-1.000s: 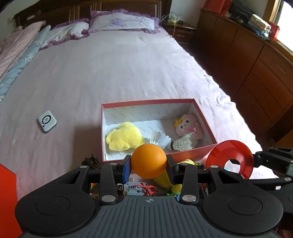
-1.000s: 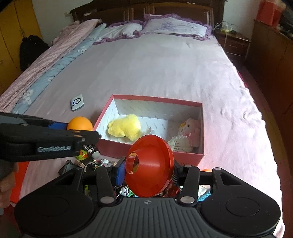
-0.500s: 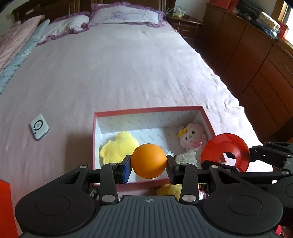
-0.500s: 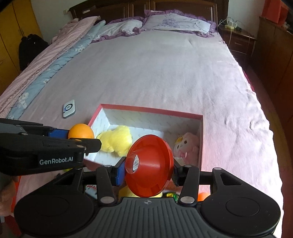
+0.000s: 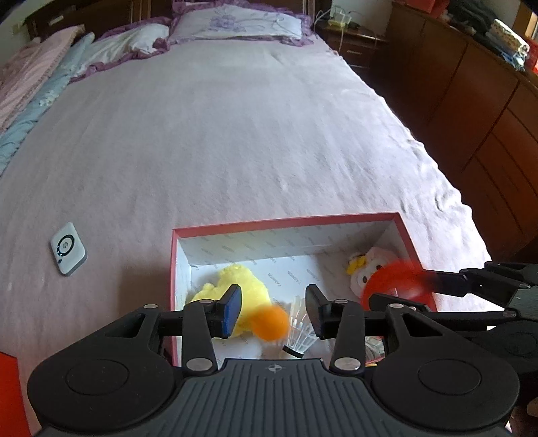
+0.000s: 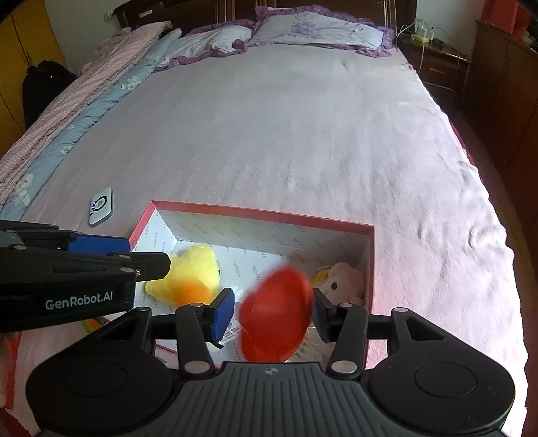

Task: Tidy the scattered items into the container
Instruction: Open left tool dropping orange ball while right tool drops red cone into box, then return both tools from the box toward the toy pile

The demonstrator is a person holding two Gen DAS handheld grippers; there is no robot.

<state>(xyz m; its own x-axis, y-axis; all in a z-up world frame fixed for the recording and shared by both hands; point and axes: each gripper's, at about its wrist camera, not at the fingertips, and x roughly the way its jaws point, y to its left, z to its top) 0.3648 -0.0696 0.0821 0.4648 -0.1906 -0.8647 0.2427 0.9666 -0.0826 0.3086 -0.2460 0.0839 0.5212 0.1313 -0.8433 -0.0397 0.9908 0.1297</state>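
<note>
Home bedroom, wide bed [image 6: 285, 134] with lilac sheet, pillows [image 6: 319, 28] at headboard, wooden nightstand [image 6: 437, 64], wardrobe cabinets [image 5: 470, 111]

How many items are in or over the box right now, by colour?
Yellow: 1, plush toy
Pink: 1, plush doll
White: 1, shuttlecock
Orange: 1, ball, blurred, loose between the opening left gripper pads
Red: 1, funnel, blurred, at the right gripper
Total: 5

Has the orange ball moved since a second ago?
Yes. The ball has left the opening left claw and dropped, blurred, into the box beside the yellow plush.
</note>
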